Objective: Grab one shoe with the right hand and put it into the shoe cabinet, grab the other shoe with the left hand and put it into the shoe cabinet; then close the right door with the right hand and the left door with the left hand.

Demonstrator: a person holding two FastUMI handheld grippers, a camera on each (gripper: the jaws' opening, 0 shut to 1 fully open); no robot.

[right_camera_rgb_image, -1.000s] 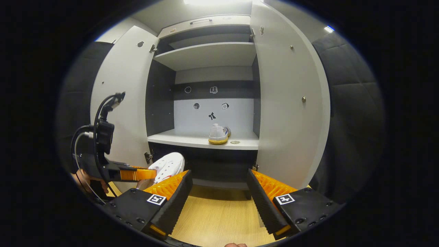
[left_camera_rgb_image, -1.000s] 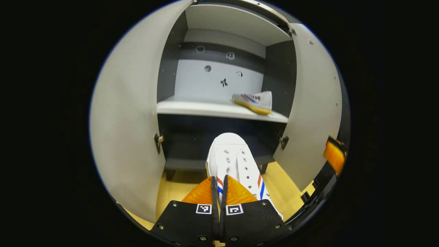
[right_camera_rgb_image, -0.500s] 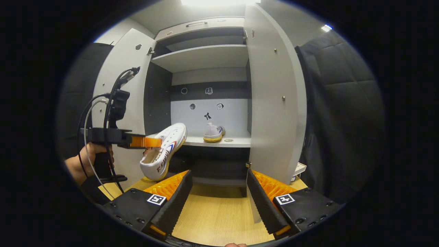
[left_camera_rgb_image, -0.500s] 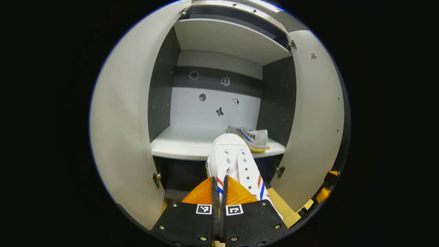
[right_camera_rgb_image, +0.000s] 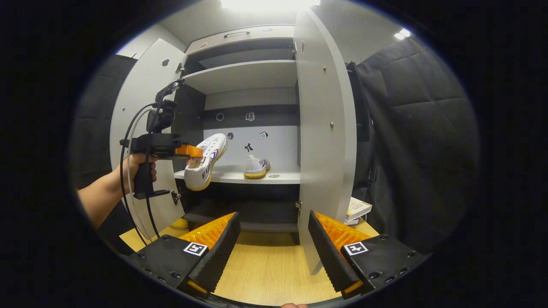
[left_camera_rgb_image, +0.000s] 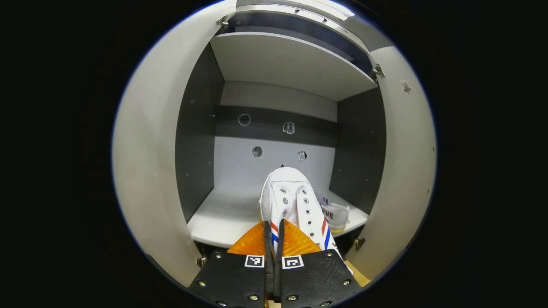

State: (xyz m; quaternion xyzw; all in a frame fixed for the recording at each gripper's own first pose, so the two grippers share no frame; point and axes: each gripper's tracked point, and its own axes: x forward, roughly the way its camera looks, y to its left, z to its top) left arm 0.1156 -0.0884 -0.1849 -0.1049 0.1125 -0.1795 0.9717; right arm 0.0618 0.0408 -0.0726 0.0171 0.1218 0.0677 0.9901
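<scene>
The left gripper (left_camera_rgb_image: 273, 229) is closed on the white canvas shoe with red and blue side stripes and a yellow sole (left_camera_rgb_image: 291, 201); both fingers are pressed onto the rim of the shoe's opening, and the toe is pointed forward along the fingers. In the right gripper view the same left gripper (right_camera_rgb_image: 188, 150) is seen held level by a hand (right_camera_rgb_image: 139, 164) on its handle, forearm stretched toward the cabinet, and the shoe (right_camera_rgb_image: 207, 160) is carried in the air just in front of the shelf edge, toe raised and pointed inward.

The right gripper (right_camera_rgb_image: 272, 239) is held wide apart and empty, low over the yellow wooden floor (right_camera_rgb_image: 265, 269), well back from the cabinet.

Step in hand, as judged: the second shoe is being delivered by the left hand. The other matching white shoe (right_camera_rgb_image: 256, 167) is already set on the pale grey middle shelf (right_camera_rgb_image: 282, 176) of the grey shoe cabinet (right_camera_rgb_image: 244, 77), toward its right side.

Next move, as judged: the held shoe is to be carried over the bare left part of the shelf (left_camera_rgb_image: 222, 214), lowered until the sole rests flat, then released. Both doors, the left door (right_camera_rgb_image: 135, 111) and the right door (right_camera_rgb_image: 321, 128), stand fully open and are not yet closed.
</scene>
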